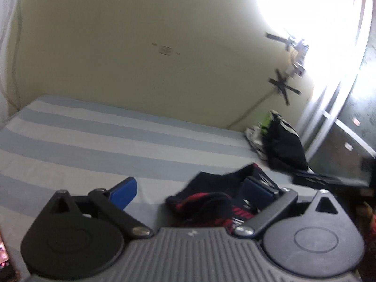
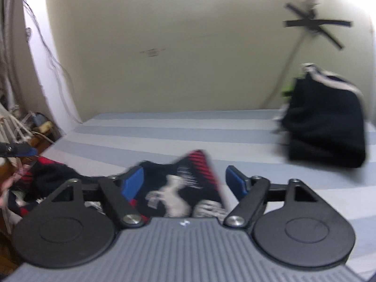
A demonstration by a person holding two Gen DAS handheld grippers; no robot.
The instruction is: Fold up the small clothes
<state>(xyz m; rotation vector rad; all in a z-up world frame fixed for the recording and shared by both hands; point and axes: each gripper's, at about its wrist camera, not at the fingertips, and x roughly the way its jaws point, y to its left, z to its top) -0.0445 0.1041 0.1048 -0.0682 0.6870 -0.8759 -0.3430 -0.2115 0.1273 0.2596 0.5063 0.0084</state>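
Note:
A small dark garment [image 1: 211, 202] with red stripes and white print lies crumpled on the striped bed sheet [image 1: 94, 145]. My left gripper [image 1: 190, 188] stands open above it; the blue pads [image 1: 125, 188] are wide apart and the cloth lies loose below, nearer the right pad. In the right wrist view the same garment [image 2: 178, 188] shows a white figure print and red stripes. My right gripper [image 2: 185, 183] is open over it, with the cloth lying between the blue pads [image 2: 134, 183] untouched. The left gripper's finger tip [image 2: 23, 151] shows at the left edge.
A pile of dark folded clothes [image 2: 326, 127] with white trim sits at the far right of the bed against the cream wall [image 2: 164, 47]; it also appears as the dark pile [image 1: 284, 145]. Cables and clutter [image 2: 28, 122] hang beyond the bed's left edge. A bright window [image 1: 317, 11] glares.

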